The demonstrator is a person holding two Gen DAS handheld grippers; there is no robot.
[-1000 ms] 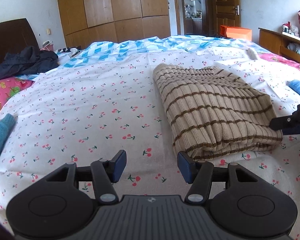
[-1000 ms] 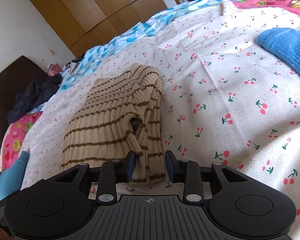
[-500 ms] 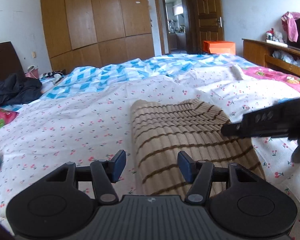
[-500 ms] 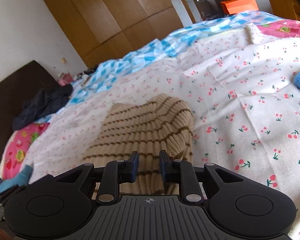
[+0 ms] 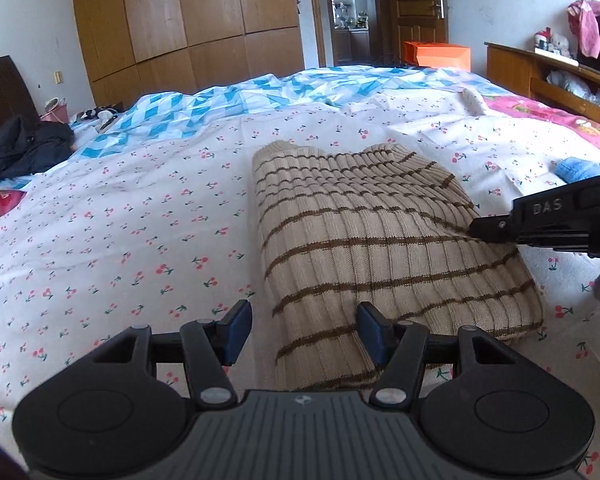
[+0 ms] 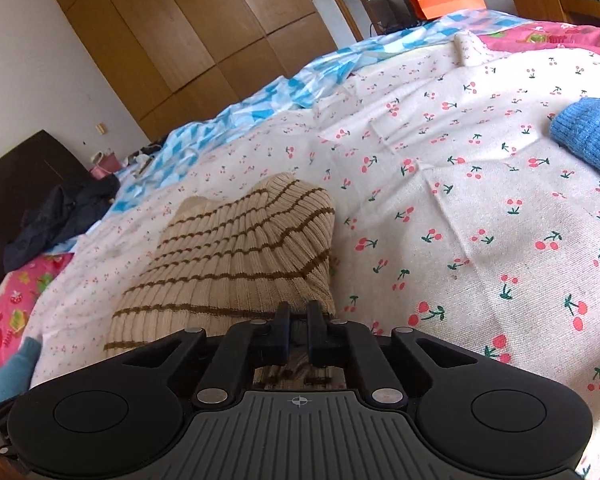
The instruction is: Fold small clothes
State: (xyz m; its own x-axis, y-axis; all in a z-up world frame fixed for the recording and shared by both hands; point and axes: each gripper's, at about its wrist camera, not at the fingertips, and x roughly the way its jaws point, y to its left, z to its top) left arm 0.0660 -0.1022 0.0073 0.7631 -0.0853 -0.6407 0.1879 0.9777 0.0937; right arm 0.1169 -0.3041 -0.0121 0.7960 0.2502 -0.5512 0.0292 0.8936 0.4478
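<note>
A folded beige sweater with brown stripes lies on the cherry-print sheet. My left gripper is open, its blue pads either side of the sweater's near left corner without pressing it. In the right wrist view my right gripper pinches the near edge of the sweater. Its jaws stand narrow and are opening slightly, with knit fabric still between the pads. In the left wrist view, the right gripper's fingertips bite the sweater's right side, which bulges upward there.
A blue knit garment lies on the sheet to the right. A teal garment sits at the left edge. A dark jacket lies by the headboard. A wooden cabinet runs along the bed's right side.
My right gripper closed on the sweater's edge and pulled it up, so that side now bulges. My left gripper slid right, bringing the sweater's near corner between its fingers.
</note>
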